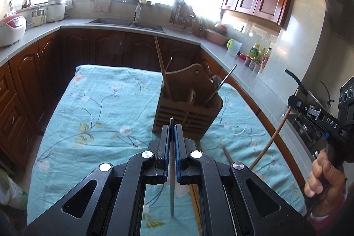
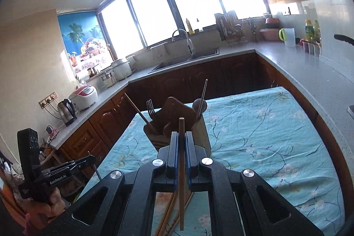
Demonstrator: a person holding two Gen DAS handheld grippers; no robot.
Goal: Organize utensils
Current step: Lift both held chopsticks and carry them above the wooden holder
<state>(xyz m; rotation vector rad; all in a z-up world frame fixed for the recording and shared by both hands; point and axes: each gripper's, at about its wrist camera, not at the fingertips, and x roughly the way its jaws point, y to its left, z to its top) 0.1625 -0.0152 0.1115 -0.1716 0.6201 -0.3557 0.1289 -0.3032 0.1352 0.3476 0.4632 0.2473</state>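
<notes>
A wooden utensil holder (image 1: 188,110) stands on the table with the floral blue cloth (image 1: 99,103); it holds a wooden chopstick, a metal chopstick, a spoon and a fork. It also shows in the right wrist view (image 2: 177,125). My left gripper (image 1: 172,127) is shut on a metal chopstick (image 1: 172,180), held just in front of the holder. My right gripper (image 2: 181,136) is shut on a wooden chopstick (image 2: 181,169), above the table on the holder's near side. The right gripper also appears in the left wrist view (image 1: 294,101), and the left gripper in the right wrist view (image 2: 88,160).
More wooden chopsticks (image 2: 168,213) lie on the cloth under my grippers. Kitchen counters (image 1: 243,72) surround the table, with a sink (image 1: 126,22), rice cookers (image 1: 11,28), a kettle (image 2: 66,112) and bottles (image 1: 256,52).
</notes>
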